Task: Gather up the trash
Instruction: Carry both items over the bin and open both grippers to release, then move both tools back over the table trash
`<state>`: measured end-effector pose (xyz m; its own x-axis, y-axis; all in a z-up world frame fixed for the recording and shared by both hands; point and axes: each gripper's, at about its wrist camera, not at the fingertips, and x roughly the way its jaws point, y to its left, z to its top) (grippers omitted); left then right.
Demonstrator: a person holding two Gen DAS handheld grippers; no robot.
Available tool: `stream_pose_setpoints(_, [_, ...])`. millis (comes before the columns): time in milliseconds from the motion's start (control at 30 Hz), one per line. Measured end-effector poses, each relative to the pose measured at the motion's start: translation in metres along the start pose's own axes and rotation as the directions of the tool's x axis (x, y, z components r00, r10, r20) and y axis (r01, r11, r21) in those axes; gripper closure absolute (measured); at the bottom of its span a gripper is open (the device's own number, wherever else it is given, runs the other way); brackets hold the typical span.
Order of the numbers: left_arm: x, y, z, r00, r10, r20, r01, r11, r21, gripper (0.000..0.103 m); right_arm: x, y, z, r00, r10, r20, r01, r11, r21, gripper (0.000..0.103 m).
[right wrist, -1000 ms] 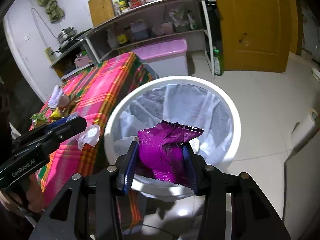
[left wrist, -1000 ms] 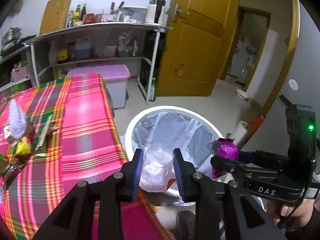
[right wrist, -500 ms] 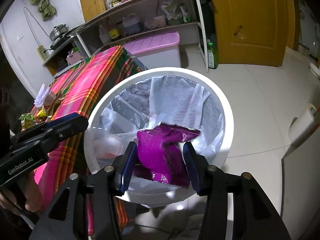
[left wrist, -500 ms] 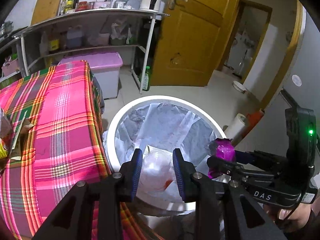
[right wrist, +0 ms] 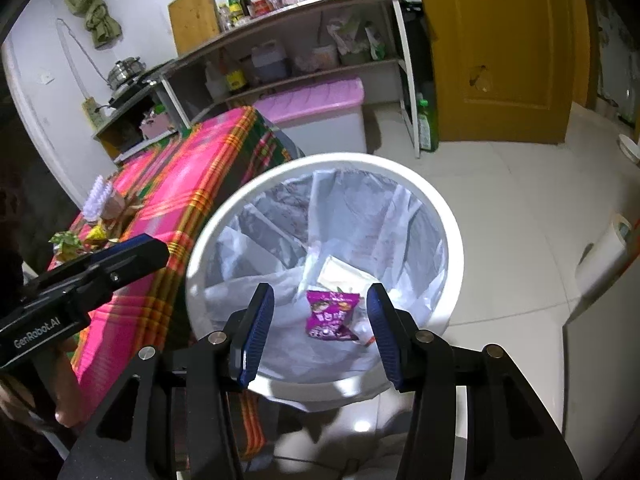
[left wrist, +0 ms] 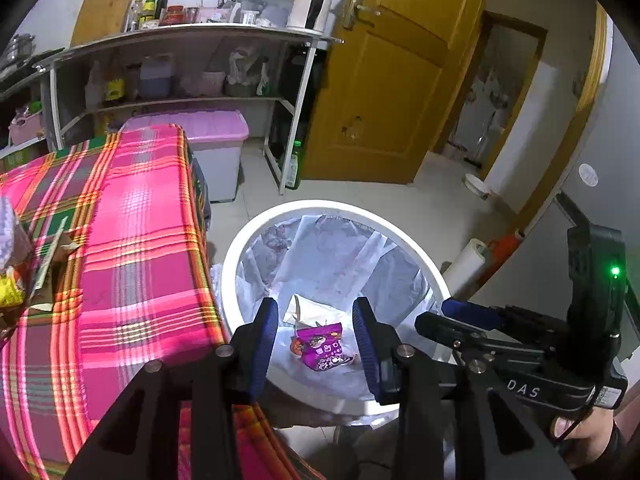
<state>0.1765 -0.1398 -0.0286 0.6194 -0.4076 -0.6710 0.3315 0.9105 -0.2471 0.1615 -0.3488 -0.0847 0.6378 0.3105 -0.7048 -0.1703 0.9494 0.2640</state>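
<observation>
While both grippers, left (left wrist: 316, 336) and right (right wrist: 320, 330), are held spread and empty over the white round lined bin (right wrist: 452, 232), leftover wrappers (right wrist: 80, 240) are seen leftward on the pink plaid tablecloth (left wrist: 140, 240), nearer the left gripper.

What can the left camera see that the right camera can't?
Only the left wrist view shows the open doorway past the yellow door, and the green light on the right claw's body.

Only the right wrist view shows the silver pot on the counter and the green cloth hanging on the wall.

Both show the white bin, the purple wrapper lying inside it, the pink checked tablecloth, and both claws open and empty: left claw, right claw.
</observation>
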Motion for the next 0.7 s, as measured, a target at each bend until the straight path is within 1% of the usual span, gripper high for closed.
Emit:
stream_pose_setpoints(300, [-0.043,0.01,-0.012,0.996,0.053,0.067,-0.052,0.999,-0.01,0.065,-0.025,0.031,-0.002,0.997,0.047,0.056,-0.044,0.997,-0.056,0.054])
stream_pose_setpoints(500, [-0.071,0.023,-0.025,0.99,0.1,0.096,-0.098,0.995,-0.023,0.065,-0.029,0.058,-0.008,0.994,0.099,0.038,-0.094,0.99,-0.105,0.054])
stream_pose_setpoints(600, [-0.084,0.03,-0.033,0.987,0.122,0.108,-0.119,0.992,-0.037,0.065,-0.028,0.072,-0.012,0.989,0.143,0.024,-0.139,0.983,-0.121,0.054])
stream_pose_setpoints(700, [-0.096,0.039,-0.04,0.982,0.146,0.116,-0.14,0.989,-0.055,0.065,-0.025,0.084,-0.014,0.986,0.165,0.015,-0.161,0.976,-0.144,0.054])
